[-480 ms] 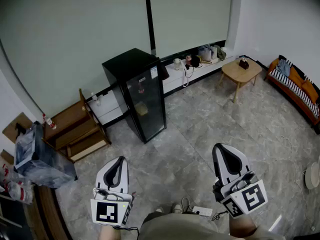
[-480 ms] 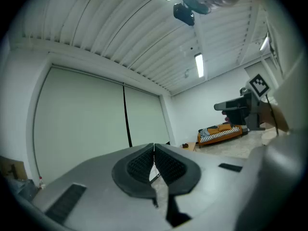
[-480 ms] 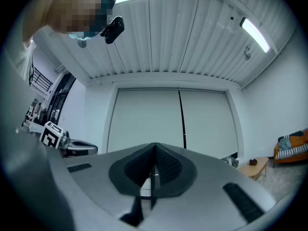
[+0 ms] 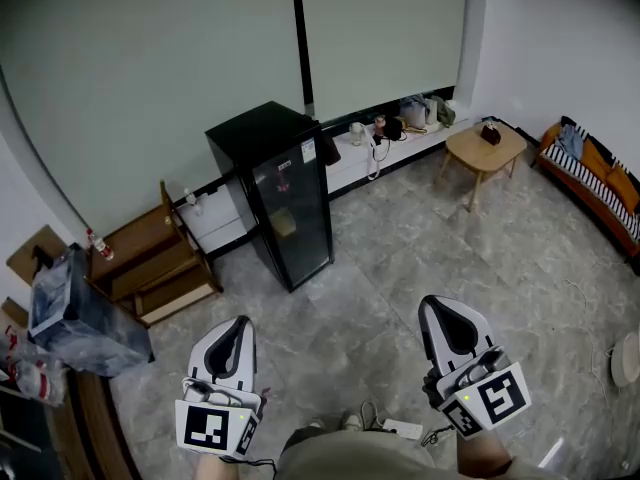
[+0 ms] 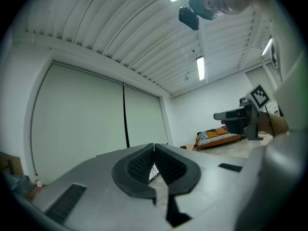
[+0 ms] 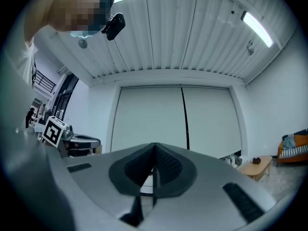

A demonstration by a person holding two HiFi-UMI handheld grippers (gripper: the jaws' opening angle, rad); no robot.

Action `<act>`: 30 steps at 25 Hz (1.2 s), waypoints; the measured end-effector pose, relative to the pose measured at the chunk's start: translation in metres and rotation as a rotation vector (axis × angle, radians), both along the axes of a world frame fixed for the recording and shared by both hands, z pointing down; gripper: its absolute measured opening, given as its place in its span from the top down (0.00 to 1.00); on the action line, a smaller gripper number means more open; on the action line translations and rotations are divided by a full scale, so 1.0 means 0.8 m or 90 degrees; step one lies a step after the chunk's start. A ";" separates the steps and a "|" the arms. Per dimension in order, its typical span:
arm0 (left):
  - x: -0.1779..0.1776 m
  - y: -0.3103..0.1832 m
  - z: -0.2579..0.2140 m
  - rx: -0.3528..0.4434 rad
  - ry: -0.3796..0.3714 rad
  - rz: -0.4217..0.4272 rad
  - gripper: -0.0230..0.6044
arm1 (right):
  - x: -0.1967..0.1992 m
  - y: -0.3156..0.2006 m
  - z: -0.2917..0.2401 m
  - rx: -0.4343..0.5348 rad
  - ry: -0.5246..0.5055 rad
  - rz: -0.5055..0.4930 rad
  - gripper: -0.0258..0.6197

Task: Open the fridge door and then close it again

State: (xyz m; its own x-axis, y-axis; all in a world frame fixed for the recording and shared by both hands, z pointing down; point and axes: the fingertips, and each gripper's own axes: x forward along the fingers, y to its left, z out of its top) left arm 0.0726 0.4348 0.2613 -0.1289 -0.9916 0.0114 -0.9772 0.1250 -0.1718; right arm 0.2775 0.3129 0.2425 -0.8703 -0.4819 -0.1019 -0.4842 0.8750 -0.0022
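A tall black fridge (image 4: 275, 188) with a glass door stands against the far wall in the head view, its door closed. Both grippers are held low near the person's body, well short of it across open floor. My left gripper (image 4: 238, 324) is shut with nothing between its jaws, and it points toward the fridge. My right gripper (image 4: 440, 308) is likewise shut and empty. In the left gripper view the left gripper (image 5: 154, 148) has its pads meeting at the tip. The right gripper view shows the right gripper (image 6: 154, 147) the same way, with the other gripper at its left.
A wooden shelf unit (image 4: 155, 258) and a bag of clutter (image 4: 75, 313) stand left of the fridge. A low white cabinet (image 4: 385, 143) with small items runs along the wall. A round wooden table (image 4: 485, 148) and an orange sofa (image 4: 595, 183) are at the right. A power strip (image 4: 400, 428) lies by the person's feet.
The view has shifted slightly; both grippers sit a little lower in the picture. The fridge door stays closed and both grippers stay shut.
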 end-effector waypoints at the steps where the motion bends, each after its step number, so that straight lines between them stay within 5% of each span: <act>1: 0.001 -0.003 0.000 -0.002 -0.006 -0.002 0.95 | 0.000 -0.003 0.002 -0.004 -0.001 -0.005 0.97; 14: 0.014 -0.032 0.010 -0.013 -0.027 -0.012 0.95 | 0.001 -0.035 0.015 -0.059 -0.044 -0.059 0.97; 30: -0.043 -0.103 0.027 -0.006 -0.044 -0.038 0.95 | -0.073 -0.114 0.056 -0.104 -0.010 -0.088 0.97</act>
